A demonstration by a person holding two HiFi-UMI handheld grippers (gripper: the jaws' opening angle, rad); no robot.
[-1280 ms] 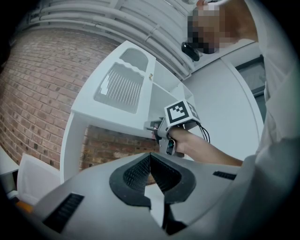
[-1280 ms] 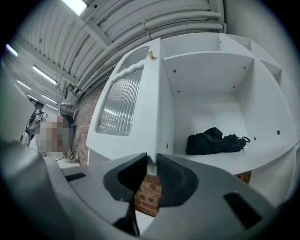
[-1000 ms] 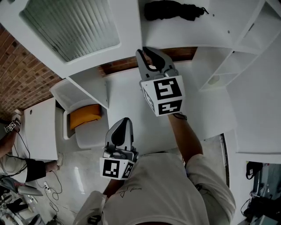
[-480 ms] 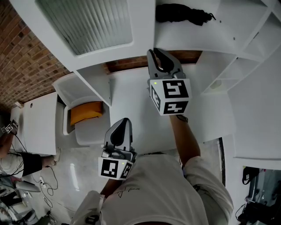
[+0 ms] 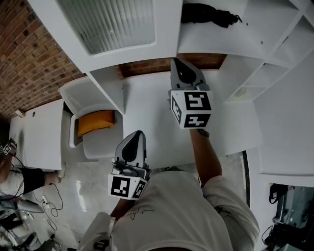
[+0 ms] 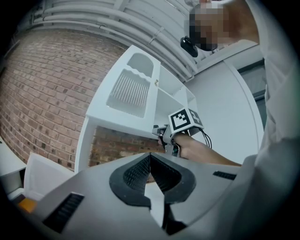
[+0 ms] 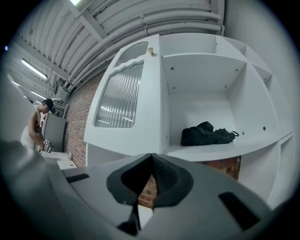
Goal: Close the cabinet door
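The white cabinet door [image 5: 113, 24], with a ribbed glass panel, stands swung open at the upper left of the head view. The open cabinet [image 5: 230, 34] beside it holds a black bag [image 5: 208, 13] on its shelf. My right gripper [image 5: 182, 63] is shut and empty, held just below the shelf edge near the door's lower corner, not touching it. My left gripper [image 5: 137, 133] is shut and empty, low and close to my body. The right gripper view has the door [image 7: 126, 103] on the left, the bag [image 7: 206, 133] on the right, and the gripper [image 7: 152, 157] below them.
A white counter [image 5: 152, 122] lies under the cabinet. A white bin [image 5: 78, 95] with an orange thing [image 5: 95, 122] in it sits to the left. More open shelves [image 5: 274, 54] stand at the right. A person [image 7: 40, 122] works far off at the left, beside a brick wall [image 5: 29, 54].
My right gripper's jaws have gone from open to shut, and it has shifted a little to the right. The left gripper has hardly moved.
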